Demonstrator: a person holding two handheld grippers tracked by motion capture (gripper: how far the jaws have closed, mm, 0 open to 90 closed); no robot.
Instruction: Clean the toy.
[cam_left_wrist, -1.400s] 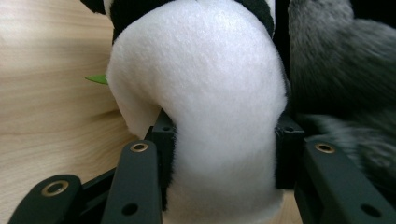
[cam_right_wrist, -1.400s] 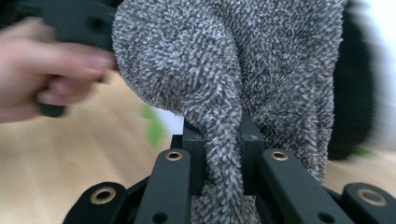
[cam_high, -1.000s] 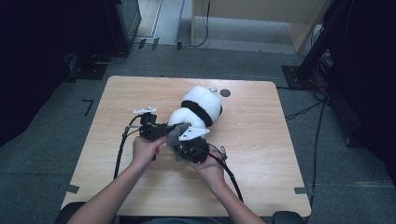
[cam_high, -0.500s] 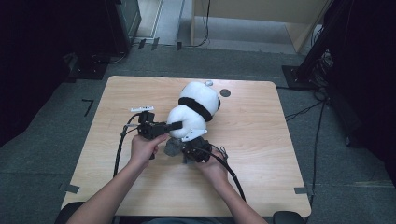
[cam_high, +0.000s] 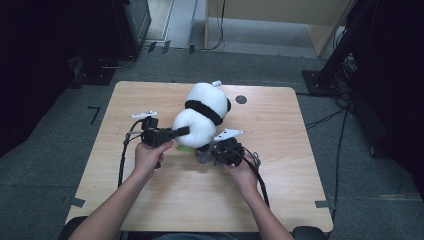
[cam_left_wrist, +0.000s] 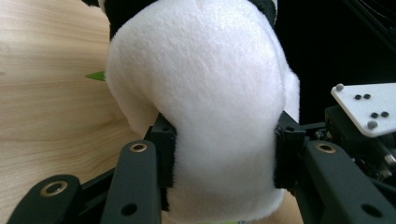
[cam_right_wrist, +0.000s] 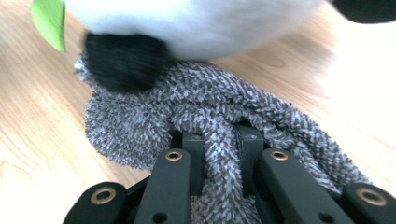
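Both grippers are gripping something soft. With our left gripper (cam_high: 186, 131) we are clamping the white rounded end of the plush panda (cam_high: 202, 115), the pads (cam_left_wrist: 164, 149) pressing into the fur on both sides in the left gripper view, so the jaws are standing partly open around its bulk. With our right gripper (cam_right_wrist: 223, 140) we are pinching a fold of the grey shaggy cloth (cam_right_wrist: 215, 116), the jaws drawn close together on it.

We are seeing the panda near the middle of the wooden table (cam_high: 300, 145), its long axis running diagonally from the end we are holding, near us and to the left, up to the far end on the right (a black band is crossing its middle). The cloth is lying beneath the panda's near end, touching it.

In the high view the cloth is mostly hidden under the panda and the right gripper. A green tag (cam_right_wrist: 49, 21) is being cut off by the frame edge in the right gripper view, and the panda's underside there is blurred. We cannot make out its face.
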